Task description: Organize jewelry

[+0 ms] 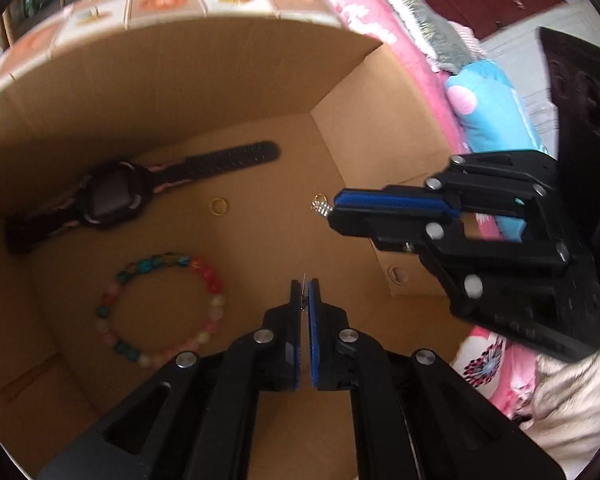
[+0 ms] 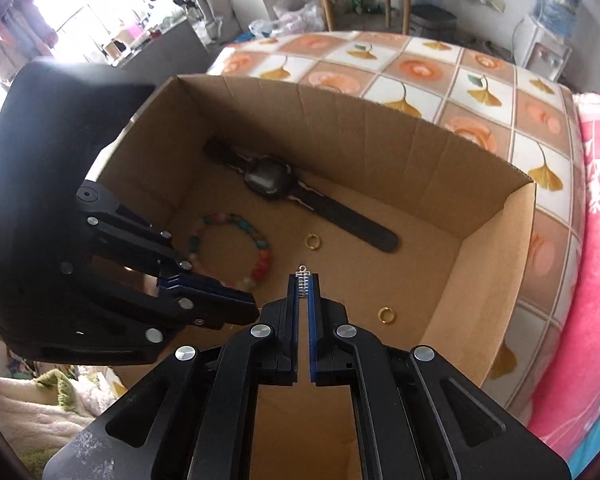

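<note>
Right tool [image 2: 304, 280] clenched on a small silver earring [image 2: 302, 278], held over the open cardboard box [image 2: 488, 236]. Left tool [image 1: 304, 286] pinched on something thin, too small to tell. Ahead of both, on the box floor: black watch [image 2: 272, 180], bead bracelet [image 2: 260, 256], gold ring [image 2: 312, 241]; second gold ring [image 2: 387, 314] just right of the right tool.
</note>
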Motion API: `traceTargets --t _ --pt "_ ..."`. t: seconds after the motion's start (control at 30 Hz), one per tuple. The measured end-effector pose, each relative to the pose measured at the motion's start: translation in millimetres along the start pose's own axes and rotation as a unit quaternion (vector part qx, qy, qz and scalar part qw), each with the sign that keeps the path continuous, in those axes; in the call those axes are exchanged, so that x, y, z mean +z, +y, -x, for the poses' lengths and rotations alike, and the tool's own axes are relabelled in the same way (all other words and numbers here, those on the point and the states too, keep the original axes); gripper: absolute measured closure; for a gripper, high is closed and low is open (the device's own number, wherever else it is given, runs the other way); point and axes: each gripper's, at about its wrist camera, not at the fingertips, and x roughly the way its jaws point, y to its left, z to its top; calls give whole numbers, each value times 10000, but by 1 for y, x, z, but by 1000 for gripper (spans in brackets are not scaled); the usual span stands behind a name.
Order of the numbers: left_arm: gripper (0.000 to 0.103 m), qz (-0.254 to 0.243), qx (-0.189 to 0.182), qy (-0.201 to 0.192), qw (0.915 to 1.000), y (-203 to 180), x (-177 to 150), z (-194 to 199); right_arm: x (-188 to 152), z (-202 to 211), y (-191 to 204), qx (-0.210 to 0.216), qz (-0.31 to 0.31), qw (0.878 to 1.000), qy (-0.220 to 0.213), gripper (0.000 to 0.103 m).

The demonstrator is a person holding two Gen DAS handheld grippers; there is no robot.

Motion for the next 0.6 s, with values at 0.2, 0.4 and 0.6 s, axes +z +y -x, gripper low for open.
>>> traceTargets --t 0.2,0.4,0.6 --pt "95 30 -30 236 9997 -7 17 -26 -7 -1 -7 -112 -48 9999 -67 97" --pt "77 44 197 36 9998 -12 19 -24 -21 25 -10 -153 -197 9988 -429 94" --pt "76 -256 453 -804 9954 -30 0 35 -45 81 -4 -85 -354 9919 -1216 83"
